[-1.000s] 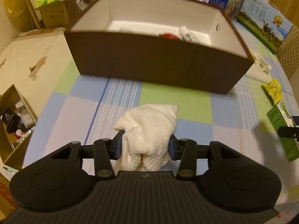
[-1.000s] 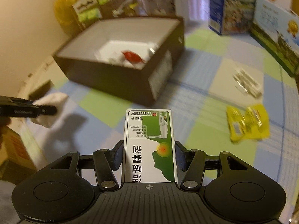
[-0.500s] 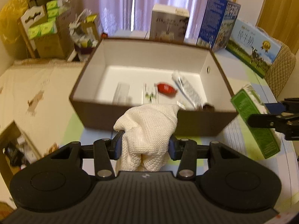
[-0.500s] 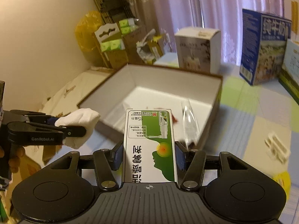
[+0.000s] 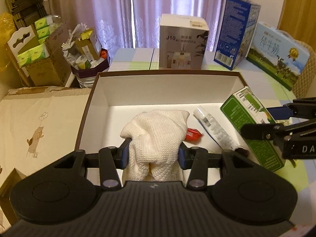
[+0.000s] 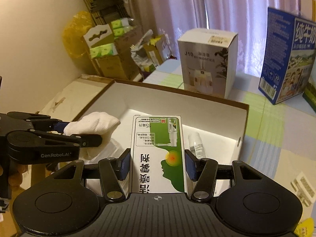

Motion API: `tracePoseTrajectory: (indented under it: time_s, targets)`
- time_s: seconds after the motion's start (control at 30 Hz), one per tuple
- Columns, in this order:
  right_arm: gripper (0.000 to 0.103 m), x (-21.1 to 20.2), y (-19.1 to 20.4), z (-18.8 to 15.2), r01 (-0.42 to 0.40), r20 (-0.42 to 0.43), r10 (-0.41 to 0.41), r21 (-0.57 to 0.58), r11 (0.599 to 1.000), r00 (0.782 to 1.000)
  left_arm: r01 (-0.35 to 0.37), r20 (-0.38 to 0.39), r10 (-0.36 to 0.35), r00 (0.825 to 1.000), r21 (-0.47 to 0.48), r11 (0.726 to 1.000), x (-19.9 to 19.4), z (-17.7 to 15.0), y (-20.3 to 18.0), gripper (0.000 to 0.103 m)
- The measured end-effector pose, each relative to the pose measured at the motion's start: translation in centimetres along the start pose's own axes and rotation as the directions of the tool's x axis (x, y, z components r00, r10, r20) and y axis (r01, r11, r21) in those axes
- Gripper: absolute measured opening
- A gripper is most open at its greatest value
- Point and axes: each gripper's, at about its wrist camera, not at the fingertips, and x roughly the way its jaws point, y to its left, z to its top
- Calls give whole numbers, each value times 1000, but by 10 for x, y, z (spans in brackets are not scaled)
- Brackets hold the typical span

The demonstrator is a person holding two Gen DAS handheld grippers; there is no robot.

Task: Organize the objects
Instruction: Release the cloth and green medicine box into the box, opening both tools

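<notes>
white cloth (image 5: 158,132), green carton (image 6: 158,154), brown box (image 5: 85,116)

A crumpled white knitted cloth (image 5: 156,136) is held above the open brown cardboard box (image 5: 86,110), whose inside is white. A green and white medicine carton (image 6: 158,154) with Chinese print is held over the box's near right side. Inside, on the white floor, lie a white tube (image 5: 213,127) and a small red packet (image 5: 192,135).
</notes>
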Motion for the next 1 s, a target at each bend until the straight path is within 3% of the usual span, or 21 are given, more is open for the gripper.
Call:
tracePoseTrajectory:
  time_s: [0.57, 0.67, 0.8, 1.0]
  targets:
    - [52, 77, -28, 30, 24, -75, -15, 121, 992, 997, 11, -124, -10, 992, 10, 1000, 102, 44, 25, 43]
    - [52, 82, -29, 32, 24, -81, -13, 132, 991, 997, 11, -121, -10, 993, 13, 1000, 110, 48, 27, 48]
    - [52, 88, -31, 34, 25, -87, -13, 143, 989, 996, -8, -114, 11, 993, 25, 1000, 115, 50, 27, 67]
    - [53, 90, -32, 37, 16, -47, -8, 167, 986, 999, -14, -116, 17, 993, 28, 999, 117, 52, 29, 77]
